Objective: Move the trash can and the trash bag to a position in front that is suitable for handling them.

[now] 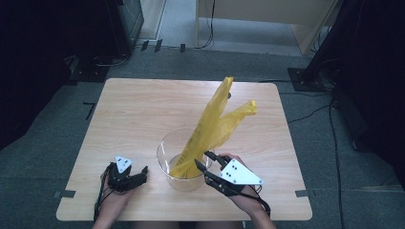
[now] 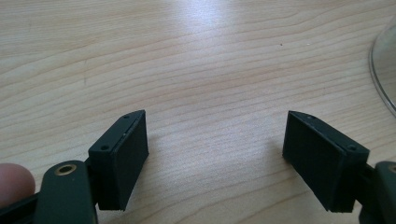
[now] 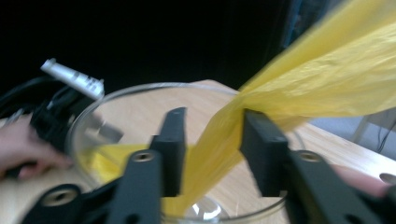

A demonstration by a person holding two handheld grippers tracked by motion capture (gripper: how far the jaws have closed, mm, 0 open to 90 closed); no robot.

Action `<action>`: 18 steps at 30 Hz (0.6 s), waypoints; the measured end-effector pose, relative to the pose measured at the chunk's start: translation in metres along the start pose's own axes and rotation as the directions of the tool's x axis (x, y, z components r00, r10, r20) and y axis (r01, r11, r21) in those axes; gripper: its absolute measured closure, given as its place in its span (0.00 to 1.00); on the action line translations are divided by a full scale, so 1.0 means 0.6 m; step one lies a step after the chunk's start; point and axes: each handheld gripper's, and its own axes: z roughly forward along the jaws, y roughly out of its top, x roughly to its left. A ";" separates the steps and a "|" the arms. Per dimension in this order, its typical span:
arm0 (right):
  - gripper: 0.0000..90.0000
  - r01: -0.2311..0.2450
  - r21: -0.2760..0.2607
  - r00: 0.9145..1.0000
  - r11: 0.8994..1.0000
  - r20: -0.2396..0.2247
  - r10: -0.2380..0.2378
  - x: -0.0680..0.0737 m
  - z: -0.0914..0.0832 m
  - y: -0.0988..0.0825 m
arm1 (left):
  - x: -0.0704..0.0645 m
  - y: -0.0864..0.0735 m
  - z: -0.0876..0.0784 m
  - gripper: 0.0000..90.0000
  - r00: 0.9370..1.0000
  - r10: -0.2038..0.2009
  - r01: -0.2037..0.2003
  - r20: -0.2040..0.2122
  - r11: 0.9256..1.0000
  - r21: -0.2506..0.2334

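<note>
High view: a thin yellow plastic bag [image 1: 212, 125], light, limp and slippery, stands in a fragile glass bowl [image 1: 165, 157] near the tabletop's [image 1: 133, 109] front edge. Left gripper view: the left gripper [image 2: 215, 154] gapes empty. Right gripper view: the right gripper [image 3: 211, 154] straddles the bag's bunched neck, the best hold, jaws half open.

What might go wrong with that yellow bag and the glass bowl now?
1. Most of the bag stands tall above the bowl, so it may flop out over the rim.
2. The right tool has its jaws apart around the bag; pulling away could drag it along or nudge the bowl.
</note>
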 end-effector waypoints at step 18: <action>0.36 -0.100 0.064 0.992 0.993 -0.067 0.104 -0.072 -0.047 -0.030 | 0.004 0.000 -0.001 0.24 1.000 -0.012 0.012 0.009 1.000 -0.002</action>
